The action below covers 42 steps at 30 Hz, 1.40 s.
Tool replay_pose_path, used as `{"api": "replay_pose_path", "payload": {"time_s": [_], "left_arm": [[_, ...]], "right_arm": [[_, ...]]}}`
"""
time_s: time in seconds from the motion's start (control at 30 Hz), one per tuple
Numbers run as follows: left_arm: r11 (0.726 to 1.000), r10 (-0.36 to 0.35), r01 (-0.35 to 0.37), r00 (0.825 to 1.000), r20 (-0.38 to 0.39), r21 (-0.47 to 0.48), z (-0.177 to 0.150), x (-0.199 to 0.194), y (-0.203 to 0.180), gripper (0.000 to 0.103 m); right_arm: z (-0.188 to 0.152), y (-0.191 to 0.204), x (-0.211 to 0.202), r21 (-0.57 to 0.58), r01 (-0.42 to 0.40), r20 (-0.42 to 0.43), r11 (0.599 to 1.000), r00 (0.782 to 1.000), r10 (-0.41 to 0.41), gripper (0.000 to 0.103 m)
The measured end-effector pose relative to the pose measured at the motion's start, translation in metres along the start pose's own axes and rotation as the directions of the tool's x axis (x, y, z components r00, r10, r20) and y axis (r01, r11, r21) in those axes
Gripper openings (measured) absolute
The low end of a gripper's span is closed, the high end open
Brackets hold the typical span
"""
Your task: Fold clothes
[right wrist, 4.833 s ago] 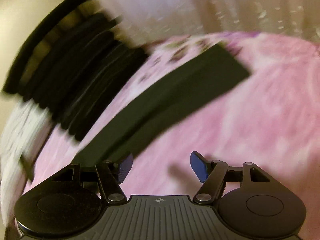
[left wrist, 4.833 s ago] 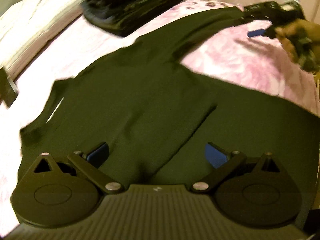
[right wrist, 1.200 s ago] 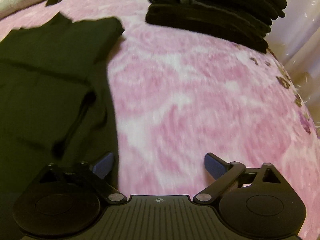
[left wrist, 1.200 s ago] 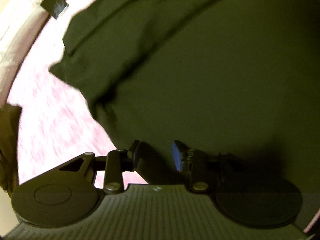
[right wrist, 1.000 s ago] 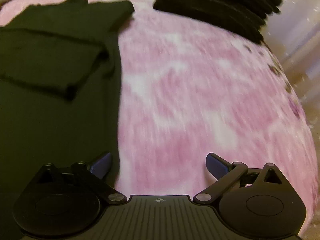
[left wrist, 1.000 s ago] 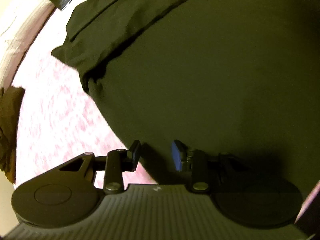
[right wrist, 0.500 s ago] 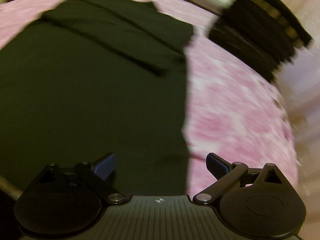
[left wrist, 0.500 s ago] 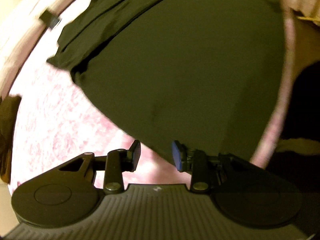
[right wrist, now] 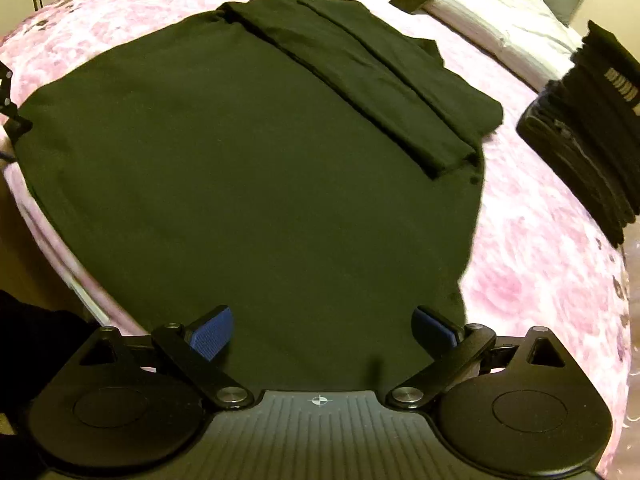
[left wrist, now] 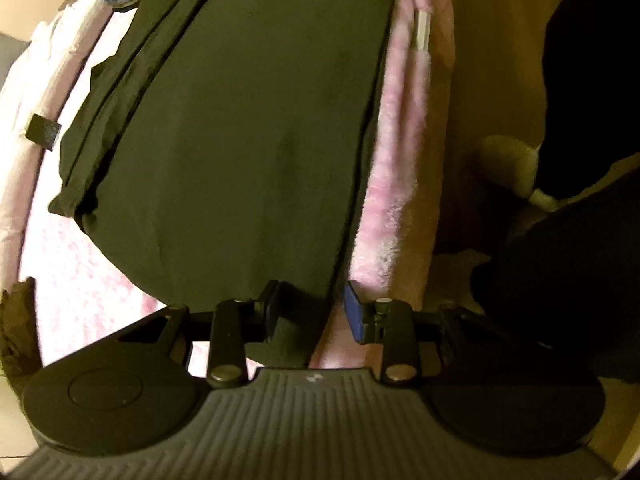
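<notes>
Dark garment point(right wrist: 248, 152), sleeves folded in, on pink bed point(right wrist: 532, 248); left gripper point(left wrist: 310, 310) jaws grasping its hem; right gripper point(right wrist: 322, 330) jaws released

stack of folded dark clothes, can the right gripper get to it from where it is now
Probably yes. The right gripper is open over the dark shirt; only bare pink blanket lies between that and the stack of folded dark clothes.
</notes>
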<state>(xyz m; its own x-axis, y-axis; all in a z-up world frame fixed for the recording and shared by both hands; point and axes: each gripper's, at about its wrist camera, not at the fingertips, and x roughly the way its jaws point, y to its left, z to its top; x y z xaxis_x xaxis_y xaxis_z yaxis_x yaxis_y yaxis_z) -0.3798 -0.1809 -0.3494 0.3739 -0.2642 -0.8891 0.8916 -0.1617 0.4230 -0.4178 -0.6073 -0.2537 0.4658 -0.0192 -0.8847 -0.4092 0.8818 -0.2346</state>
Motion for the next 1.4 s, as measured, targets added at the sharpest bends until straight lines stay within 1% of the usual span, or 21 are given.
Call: {"api": "replay_pose_path", "payload": {"time_s": [0.07, 0.1, 0.13, 0.17, 0.23, 0.3, 0.33, 0.4, 0.47, 0.57, 0.67, 0.8, 0.83, 0.9, 0.97, 1.03, 1.13, 1.2, 1.27, 1.33, 1.4], "left_arm": [[0.999, 0.038, -0.038, 0.999, -0.017, 0.029, 0.0, 0.006, 0.0, 0.035], [0.998, 0.056, -0.055, 0.998, -0.025, 0.044, 0.0, 0.009, 0.0, 0.036], [0.997, 0.058, -0.056, 0.998, -0.024, 0.056, 0.0, 0.01, -0.001, 0.036], [0.997, 0.052, -0.051, 0.998, -0.024, 0.058, 0.0, 0.008, -0.002, 0.03], [0.999, 0.02, -0.02, 1.0, -0.018, 0.044, 0.001, 0.004, 0.0, 0.018], [1.0, 0.001, -0.001, 1.0, -0.005, 0.019, 0.0, -0.001, 0.004, 0.009], [1.0, -0.007, 0.007, 1.0, 0.005, -0.02, 0.0, -0.007, 0.012, 0.006], [0.995, -0.023, 0.025, 0.999, 0.026, -0.099, -0.001, -0.018, 0.026, 0.005], [0.976, -0.052, 0.059, 0.998, 0.039, -0.209, -0.002, -0.026, 0.048, 0.005], [0.948, -0.063, 0.082, 0.996, 0.07, -0.309, -0.002, -0.035, 0.074, 0.005], [0.92, -0.06, 0.097, 0.992, 0.107, -0.38, -0.003, -0.04, 0.097, 0.005], [0.893, -0.028, 0.087, 0.99, 0.137, -0.441, -0.003, -0.041, 0.116, 0.005], [0.886, -0.018, 0.084, 0.989, 0.147, -0.456, -0.004, -0.043, 0.12, 0.005], [0.883, 0.001, 0.072, 0.988, 0.157, -0.463, -0.007, -0.046, 0.125, 0.005], [0.889, 0.021, 0.055, 0.987, 0.162, -0.454, -0.01, -0.048, 0.126, 0.005], [0.899, 0.047, 0.032, 0.985, 0.168, -0.437, -0.015, -0.05, 0.123, 0.005], [0.905, 0.087, -0.001, 0.979, 0.183, -0.425, -0.023, -0.048, 0.116, 0.005], [0.913, 0.11, -0.021, 0.974, 0.197, -0.406, -0.027, -0.044, 0.106, 0.005], [0.921, 0.133, -0.042, 0.968, 0.212, -0.388, -0.03, -0.04, 0.097, 0.005], [0.927, 0.156, -0.063, 0.961, 0.227, -0.37, -0.034, -0.036, 0.087, 0.005], [0.931, 0.188, -0.092, 0.951, 0.246, -0.354, -0.04, -0.033, 0.078, 0.005]], "right_arm": [[-0.005, -0.003, -0.004, 0.004, 0.012, 0.006, 1.0, 1.0, -0.012, 0.099], [-0.007, -0.004, -0.006, 0.007, 0.019, 0.009, 1.0, 1.0, -0.019, 0.099], [-0.01, -0.004, -0.009, 0.011, 0.025, 0.012, 1.0, 1.0, -0.025, 0.099], [-0.013, -0.005, -0.011, 0.014, 0.03, 0.015, 0.999, 0.999, -0.03, 0.099], [-0.017, -0.006, -0.016, 0.006, 0.027, 0.029, 1.0, 0.999, -0.027, 0.099], [-0.022, -0.001, -0.021, -0.036, 0.006, 0.054, 0.999, 0.999, -0.004, 0.099], [-0.025, 0.002, -0.024, -0.068, -0.008, 0.068, 0.998, 0.998, 0.012, 0.099], [-0.034, 0.014, -0.029, -0.157, -0.043, 0.094, 0.987, 0.994, 0.059, 0.099], [-0.043, 0.027, -0.032, -0.238, -0.072, 0.112, 0.968, 0.989, 0.101, 0.099], [-0.049, 0.048, -0.03, -0.325, -0.081, 0.15, 0.942, 0.979, 0.136, 0.099], [-0.046, 0.065, -0.021, -0.347, -0.067, 0.241, 0.936, 0.958, 0.157, 0.099], [-0.039, 0.085, -0.006, -0.369, -0.033, 0.36, 0.929, 0.916, 0.176, 0.099], [-0.037, 0.09, -0.002, -0.374, -0.007, 0.379, 0.927, 0.911, 0.16, 0.099], [-0.037, 0.093, 0.006, -0.395, 0.059, 0.397, 0.917, 0.911, 0.112, 0.098], [-0.041, 0.091, 0.014, -0.422, 0.125, 0.406, 0.898, 0.911, 0.064, 0.077], [-0.059, 0.077, 0.021, -0.449, 0.19, 0.402, 0.873, 0.916, 0.007, 0.074], [-0.093, 0.054, 0.026, -0.445, 0.287, 0.41, 0.848, 0.907, -0.092, 0.074], [-0.113, 0.041, 0.029, -0.43, 0.361, 0.42, 0.827, 0.891, -0.171, 0.074], [-0.125, 0.034, 0.031, -0.416, 0.416, 0.432, 0.809, 0.873, -0.226, 0.074], [-0.134, 0.036, 0.034, -0.421, 0.468, 0.456, 0.777, 0.85, -0.265, 0.074], [-0.141, 0.042, 0.038, -0.434, 0.52, 0.486, 0.736, 0.823, -0.295, 0.074]]}}
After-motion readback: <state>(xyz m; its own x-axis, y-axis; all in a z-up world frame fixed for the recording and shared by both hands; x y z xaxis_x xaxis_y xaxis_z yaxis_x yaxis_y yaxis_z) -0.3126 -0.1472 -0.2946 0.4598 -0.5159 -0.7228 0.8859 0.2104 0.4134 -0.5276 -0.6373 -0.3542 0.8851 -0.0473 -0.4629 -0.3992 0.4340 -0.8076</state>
